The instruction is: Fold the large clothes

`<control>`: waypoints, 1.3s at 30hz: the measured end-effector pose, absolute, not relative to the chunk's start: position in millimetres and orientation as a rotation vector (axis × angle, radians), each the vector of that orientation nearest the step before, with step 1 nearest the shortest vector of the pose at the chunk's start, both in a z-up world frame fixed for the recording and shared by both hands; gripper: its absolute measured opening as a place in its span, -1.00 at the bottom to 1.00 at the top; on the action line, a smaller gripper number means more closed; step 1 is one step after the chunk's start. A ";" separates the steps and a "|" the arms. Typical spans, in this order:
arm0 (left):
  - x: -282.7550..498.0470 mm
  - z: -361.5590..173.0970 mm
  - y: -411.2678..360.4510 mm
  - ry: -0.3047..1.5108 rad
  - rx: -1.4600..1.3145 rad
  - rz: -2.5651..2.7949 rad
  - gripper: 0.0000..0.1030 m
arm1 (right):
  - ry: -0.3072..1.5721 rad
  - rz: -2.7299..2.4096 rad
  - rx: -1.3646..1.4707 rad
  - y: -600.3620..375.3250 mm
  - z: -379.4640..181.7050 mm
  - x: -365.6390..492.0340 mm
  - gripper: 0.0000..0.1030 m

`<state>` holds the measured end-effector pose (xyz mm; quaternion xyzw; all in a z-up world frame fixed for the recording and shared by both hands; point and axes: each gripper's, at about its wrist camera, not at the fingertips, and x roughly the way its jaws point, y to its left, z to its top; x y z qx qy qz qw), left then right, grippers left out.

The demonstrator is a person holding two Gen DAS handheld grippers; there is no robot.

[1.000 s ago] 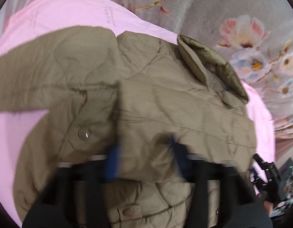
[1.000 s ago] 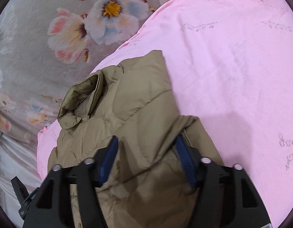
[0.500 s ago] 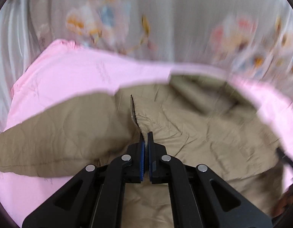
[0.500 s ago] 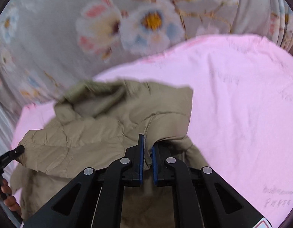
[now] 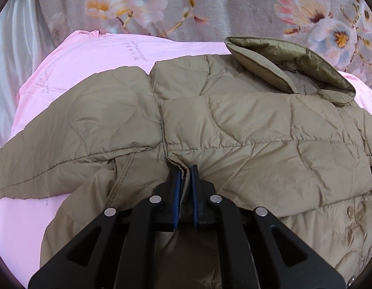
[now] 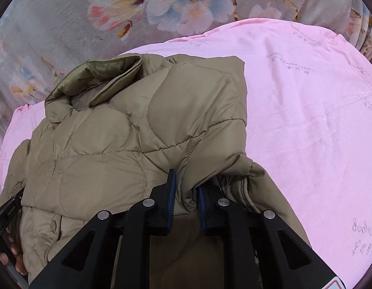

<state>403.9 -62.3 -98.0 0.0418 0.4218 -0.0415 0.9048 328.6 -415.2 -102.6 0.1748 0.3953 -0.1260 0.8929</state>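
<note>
Jacket (image 5: 234, 125) lies crosswise on pink sheet (image 5: 94, 57), collar (image 5: 289, 65) pointing away.

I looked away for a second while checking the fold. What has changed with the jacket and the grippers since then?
Both grippers went from wide open to pinching folds of the khaki quilted jacket: the left gripper near the armpit seam, the right gripper at the folded-over sleeve; both have just reopened slightly with fabric between the fingers. The jacket stays on the pink sheet.
</note>
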 end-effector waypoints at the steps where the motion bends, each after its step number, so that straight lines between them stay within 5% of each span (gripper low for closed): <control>1: 402.0 -97.8 -62.4 0.872 0.085 -0.083 -0.86 | 0.822 -0.263 0.357 -414.0 -102.2 326.0 -0.71; 12: 306.5 -95.5 -39.1 0.864 0.085 -0.057 -0.85 | 0.842 -0.243 0.322 -383.8 -99.0 243.8 -0.69; 21: 281.8 -7.1 -15.6 0.738 -0.021 -0.043 0.17 | 0.732 -0.229 0.288 -367.5 -30.8 197.0 -0.32; 25: 302.6 -11.7 -62.2 0.745 0.021 -0.135 0.31 | 0.718 -0.168 0.234 -341.1 -20.2 230.3 -0.30; 32: 337.1 -104.5 -110.9 0.883 0.122 -0.125 0.40 | 0.849 -0.171 0.149 -319.5 -80.9 279.1 -0.26; 39: 336.3 -109.0 -108.2 0.867 0.118 -0.088 0.65 | 0.838 -0.206 0.127 -313.8 -88.2 277.2 -0.19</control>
